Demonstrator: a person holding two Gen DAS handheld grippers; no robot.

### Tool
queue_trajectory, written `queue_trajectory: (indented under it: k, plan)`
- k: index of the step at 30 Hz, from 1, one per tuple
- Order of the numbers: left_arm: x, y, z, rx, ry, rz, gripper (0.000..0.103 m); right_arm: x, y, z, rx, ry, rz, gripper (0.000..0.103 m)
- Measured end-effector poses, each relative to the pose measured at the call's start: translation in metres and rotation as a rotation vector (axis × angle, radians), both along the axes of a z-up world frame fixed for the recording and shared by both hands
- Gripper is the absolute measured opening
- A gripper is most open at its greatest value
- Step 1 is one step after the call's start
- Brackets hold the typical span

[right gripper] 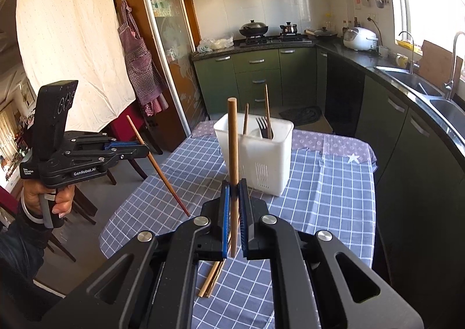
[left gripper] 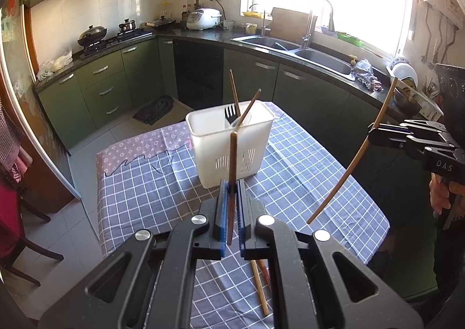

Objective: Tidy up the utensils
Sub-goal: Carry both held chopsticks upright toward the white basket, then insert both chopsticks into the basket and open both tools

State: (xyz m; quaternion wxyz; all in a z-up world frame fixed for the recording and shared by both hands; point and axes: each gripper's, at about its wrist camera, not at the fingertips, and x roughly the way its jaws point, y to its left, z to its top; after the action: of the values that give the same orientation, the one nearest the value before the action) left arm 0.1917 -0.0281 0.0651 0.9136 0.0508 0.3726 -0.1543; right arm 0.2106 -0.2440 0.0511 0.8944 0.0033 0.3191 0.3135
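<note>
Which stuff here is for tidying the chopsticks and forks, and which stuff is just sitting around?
For the job:
left gripper with dark chopstick
right gripper with light chopstick
white holder
fork
loose chopsticks

Just around:
rice cooker
wok
sink
apron

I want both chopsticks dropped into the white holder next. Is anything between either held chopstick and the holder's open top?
Nothing visible blocks either path. The left gripper and right gripper each clamp a chopstick above the checked tablecloth. The white utensil holder already holds a fork and two chopsticks in its far compartment.
</note>
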Motion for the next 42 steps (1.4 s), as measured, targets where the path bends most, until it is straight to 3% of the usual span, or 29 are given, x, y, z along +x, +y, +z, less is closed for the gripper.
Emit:
queue_trajectory:
  k: [5,10,14,18,26,31,38,40,42]
  plan:
    - [0.018,-0.004,0.051,-0.032,-0.071,-0.008,0.006,0.025,-0.010,0.048,0.061,-0.067,-0.029,0.007]
    - [0.036,-0.013,0.103,-0.054,-0.195,-0.002,0.006,0.058,-0.018,0.087,0.145,-0.133,-0.073,0.007]
    - [0.057,-0.023,0.119,-0.049,-0.265,0.011,0.006,0.087,-0.017,0.097,0.163,-0.176,-0.128,0.007]
    - [0.085,-0.030,0.109,-0.030,-0.276,0.030,0.006,0.122,-0.008,0.079,0.157,-0.141,-0.143,0.007]
    - [0.138,-0.033,0.045,-0.008,-0.155,0.058,0.006,0.166,0.020,0.018,0.106,-0.044,-0.127,0.007]
    - [0.149,-0.032,0.011,0.000,-0.076,0.061,0.006,0.174,0.031,-0.009,0.079,0.003,-0.100,0.007]
    - [0.151,-0.031,-0.007,0.026,-0.022,0.057,0.007,0.166,0.032,-0.007,0.082,-0.022,-0.096,0.015]
    - [0.148,-0.029,-0.005,0.026,-0.024,0.058,0.012,0.158,0.029,0.002,0.094,-0.043,-0.098,0.015]
    - [0.144,-0.028,0.001,0.019,-0.037,0.066,0.018,0.146,0.021,0.011,0.117,-0.068,-0.099,0.025]
